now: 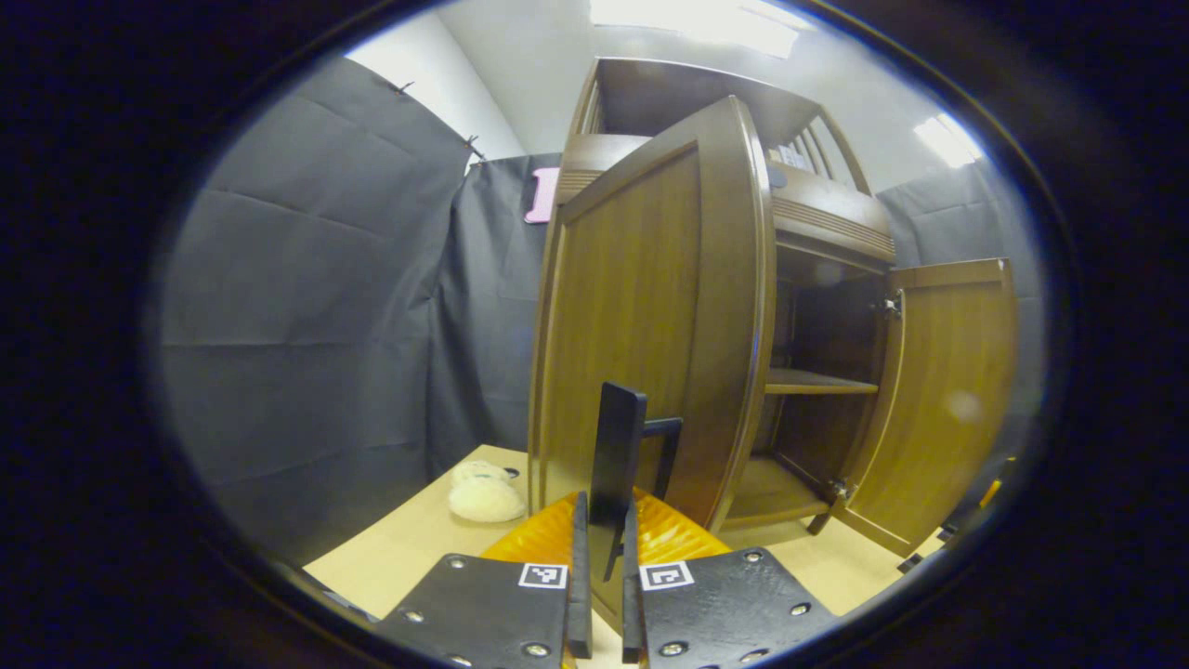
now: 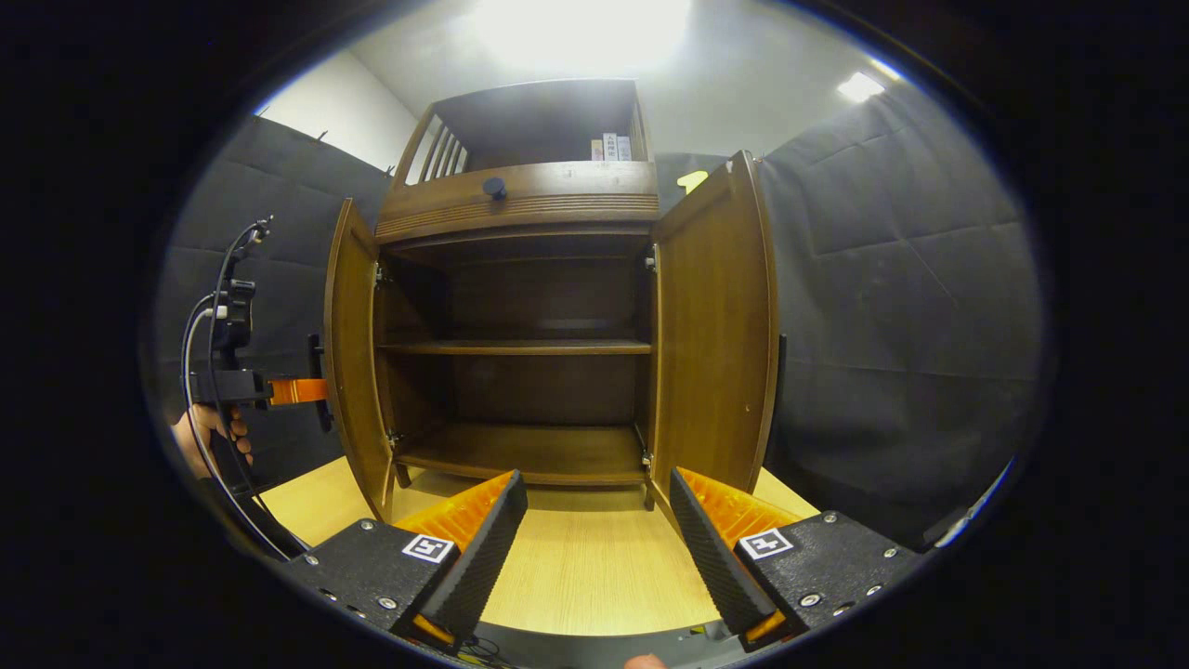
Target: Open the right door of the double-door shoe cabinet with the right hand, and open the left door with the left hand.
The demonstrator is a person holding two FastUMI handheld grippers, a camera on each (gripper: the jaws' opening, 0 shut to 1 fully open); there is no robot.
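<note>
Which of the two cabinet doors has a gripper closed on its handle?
The left door: the left gripper is closed on its black handle. The right door stands open with nothing gripping it; the right gripper is open, back from the cabinet.

A pale, fluffy cream-coloured object (image 1: 485,498) lies on the light wooden table top (image 1: 409,548), near the dark grey cloth wall (image 1: 307,325), and I cannot tell what it is. A white plain wall (image 2: 339,116) rises behind the cloth, and bright ceiling lights (image 2: 581,28) shine above. Some small white boxes (image 2: 610,147) stand on the highest open shelf.
</note>
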